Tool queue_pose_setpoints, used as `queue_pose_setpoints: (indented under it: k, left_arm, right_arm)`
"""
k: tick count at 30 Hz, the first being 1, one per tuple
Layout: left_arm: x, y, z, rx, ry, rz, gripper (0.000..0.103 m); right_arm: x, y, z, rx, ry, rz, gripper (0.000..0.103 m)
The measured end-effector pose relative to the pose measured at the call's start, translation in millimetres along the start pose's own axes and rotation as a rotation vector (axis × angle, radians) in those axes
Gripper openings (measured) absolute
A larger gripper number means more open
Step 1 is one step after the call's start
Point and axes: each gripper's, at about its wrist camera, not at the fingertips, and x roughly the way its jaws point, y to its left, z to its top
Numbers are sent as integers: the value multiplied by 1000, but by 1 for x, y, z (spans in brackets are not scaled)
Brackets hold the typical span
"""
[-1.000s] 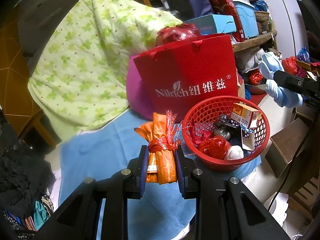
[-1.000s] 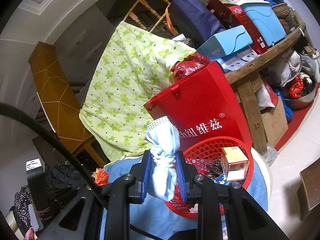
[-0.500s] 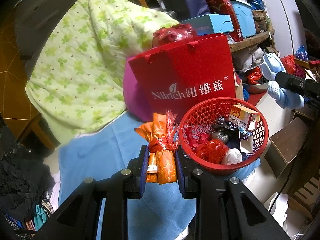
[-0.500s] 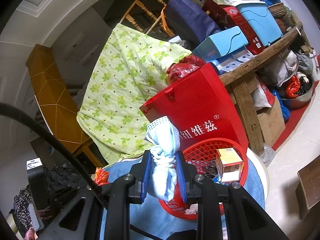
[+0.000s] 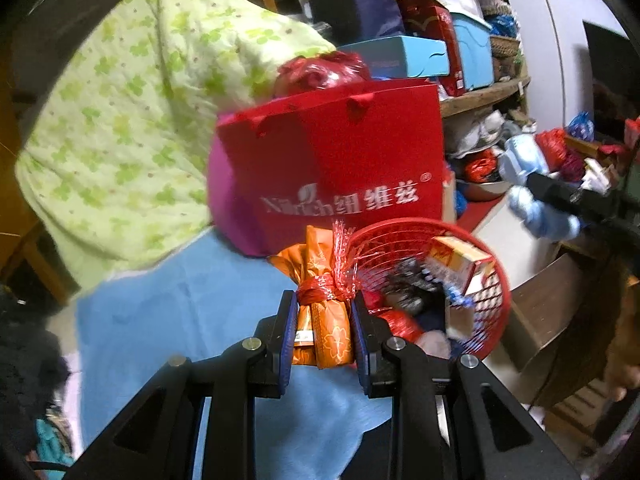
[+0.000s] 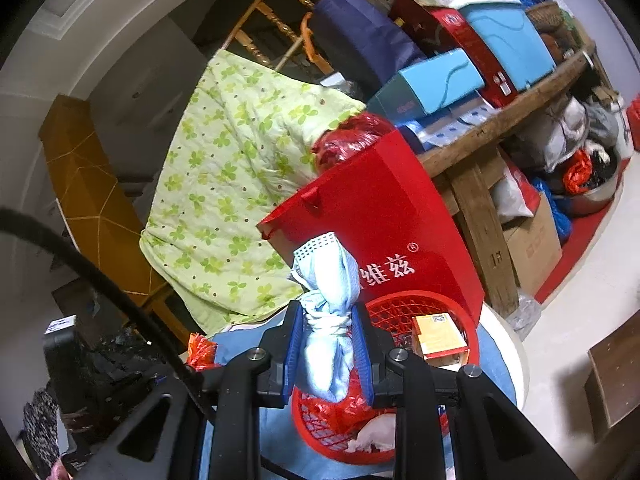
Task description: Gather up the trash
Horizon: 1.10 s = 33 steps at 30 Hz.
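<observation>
Holding both loads above the blue cloth, your left gripper (image 5: 324, 328) pinches the orange wrapper bundle (image 5: 322, 312) just left of the red basket (image 5: 490, 280); your right gripper (image 6: 328, 354) clamps the knotted blue mask (image 6: 328, 312) over it. Both look light, soft and crushable; grip near their ties.

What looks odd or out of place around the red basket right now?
Inside the red basket, the yellow box lies tilted on the other trash rather than flat. Otherwise nothing looks spilled or damaged.

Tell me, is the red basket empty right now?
No, the red basket already holds a small yellow box and crumpled red and white scraps.
</observation>
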Motion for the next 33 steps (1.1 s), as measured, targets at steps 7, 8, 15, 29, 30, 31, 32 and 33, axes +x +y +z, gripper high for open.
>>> queue_pose_setpoints:
  k: [7,8,15,29,30,31,32,33]
  left_arm:
    - [35,-8,13,-58,19,-165,30]
    - [41,-10,14,-64,20,-182,31]
    - [73,-11,4,-87,56,-188,57]
    - [25,22,-42,-41,57,-15,72]
    - [21,25,-43,-39,53,5,72]
    - [14,29,-45,-37,48,29,72]
    - [8,31,-47,-38,43,51,72]
    - [5,35,-47,-39,39,66,72]
  right_arm:
    - [47,-38,3,113,67,1,28]
    - [57,-46,2,141,81,9,29]
    - [101,-68,-13,250,163,44,30]
    - [39,-26,-15,124,39,98,72]
    - [35,-21,-16,109,36,98,72]
    - [31,-14,-16,87,34,96,72]
    - [29,-9,-17,73,34,93,72]
    - [25,-2,-17,54,34,84,72]
